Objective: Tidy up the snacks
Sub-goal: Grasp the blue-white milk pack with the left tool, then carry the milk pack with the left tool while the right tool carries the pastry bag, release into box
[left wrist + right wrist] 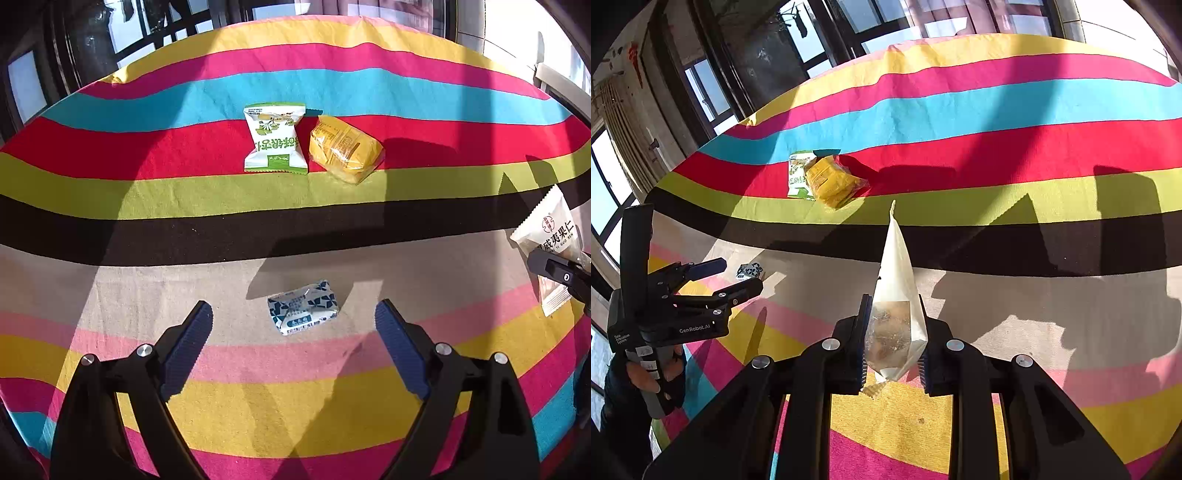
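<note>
Progress: approx. half done, as I judge it. 2 snacks are grouped, 2 are not yet placed.
Grouped pair: green-white packet (275, 138) and yellow wrapped cake (345, 147) lie side by side, touching or nearly so, on the red stripe of the striped tablecloth (147, 147), in the middle toward the far edge.
Right gripper (893, 343): closed on the cream nut pouch (895, 295), pinched at its lower part w/ the clear window; pouch stands edge-on, top seal pointing to the far edge. It is held above the beige stripe, not yet put down.
Left gripper (293, 321): fingers spread wide, nothing in them. It hangs over the near part of the cloth.
Blue-white packet (303, 306): lies alone on the beige stripe, between the open blue pads (188, 343) but slightly ahead; no contact visible.
Left to do (judgement): bring the pouch to the pair, then pick the blue-white packet and add it too.
Risk: pouch is thin and slippery, may twist in the grip.
</note>
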`<state>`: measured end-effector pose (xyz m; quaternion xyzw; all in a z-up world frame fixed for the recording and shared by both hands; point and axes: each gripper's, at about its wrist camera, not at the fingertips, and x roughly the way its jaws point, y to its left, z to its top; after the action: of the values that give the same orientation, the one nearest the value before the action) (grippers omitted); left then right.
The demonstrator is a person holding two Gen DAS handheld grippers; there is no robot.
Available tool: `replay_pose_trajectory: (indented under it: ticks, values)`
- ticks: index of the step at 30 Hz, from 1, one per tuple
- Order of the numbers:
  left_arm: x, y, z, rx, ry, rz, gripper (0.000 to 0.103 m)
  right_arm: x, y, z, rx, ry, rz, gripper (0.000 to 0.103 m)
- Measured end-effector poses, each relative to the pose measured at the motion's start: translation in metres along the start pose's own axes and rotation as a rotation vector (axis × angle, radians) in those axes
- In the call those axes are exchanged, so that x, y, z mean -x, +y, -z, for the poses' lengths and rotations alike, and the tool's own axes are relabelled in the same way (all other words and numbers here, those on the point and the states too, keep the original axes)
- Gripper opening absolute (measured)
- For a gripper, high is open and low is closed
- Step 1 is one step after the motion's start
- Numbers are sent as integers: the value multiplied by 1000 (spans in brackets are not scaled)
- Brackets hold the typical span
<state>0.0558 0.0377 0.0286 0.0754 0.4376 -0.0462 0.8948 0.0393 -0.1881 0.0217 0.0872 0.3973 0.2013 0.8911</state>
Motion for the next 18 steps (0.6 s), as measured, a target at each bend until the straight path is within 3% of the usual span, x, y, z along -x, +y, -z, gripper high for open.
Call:
replay_pose_trajectory:
  ticks: [3,4,5,6,13,18]
  values:
    - [-4,-12,-1,3,0,-72,74,0,0,0,0,0,-1,26]
    - [-5,-8,-4,42,3,-69,54,0,0,0,1,1,-1,26]
    - [-7,-3,-6,93,16,-28,40,0,1,0,3,1,-2,26]
    - [-5,4,-6,141,16,-1,37,0,1,0,5,2,-2,26]
    - [26,1,17,164,-23,18,35,3,3,1,19,-14,-19,24]
    - [23,21,31,261,-39,51,35,6,2,1,22,-31,-64,23]
